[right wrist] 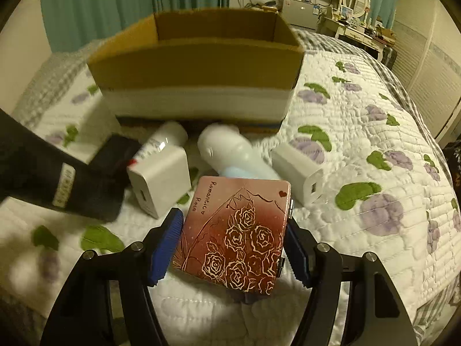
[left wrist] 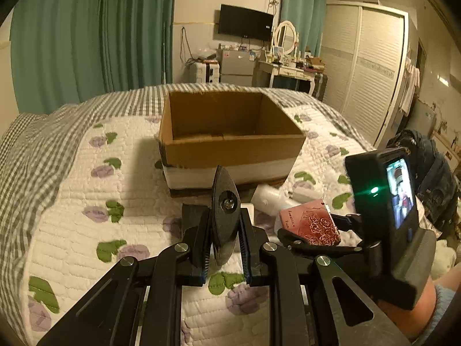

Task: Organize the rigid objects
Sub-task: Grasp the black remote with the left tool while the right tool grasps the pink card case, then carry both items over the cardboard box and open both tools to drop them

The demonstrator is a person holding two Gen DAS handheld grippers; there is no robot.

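Observation:
An open cardboard box (left wrist: 230, 147) stands on the quilted bed, also in the right wrist view (right wrist: 196, 66). My left gripper (left wrist: 226, 239) is shut on a black oval object (left wrist: 224, 210) held upright in front of the box. My right gripper (right wrist: 230, 245) is shut on a pink rose-patterned case (right wrist: 233, 233), which also shows in the left wrist view (left wrist: 312, 222). Ahead of it lie a white charger block (right wrist: 161, 178), a white bottle (right wrist: 170, 137), a pale blue-white bottle (right wrist: 230, 152) and a second white charger (right wrist: 299, 170).
The flowered quilt (left wrist: 86, 201) covers the bed, with a checked border at the left. The left gripper's dark body (right wrist: 54, 178) crosses the left of the right wrist view. A dark bag (left wrist: 426, 167) sits at the bed's right edge. Curtains, a dresser and a wardrobe stand behind.

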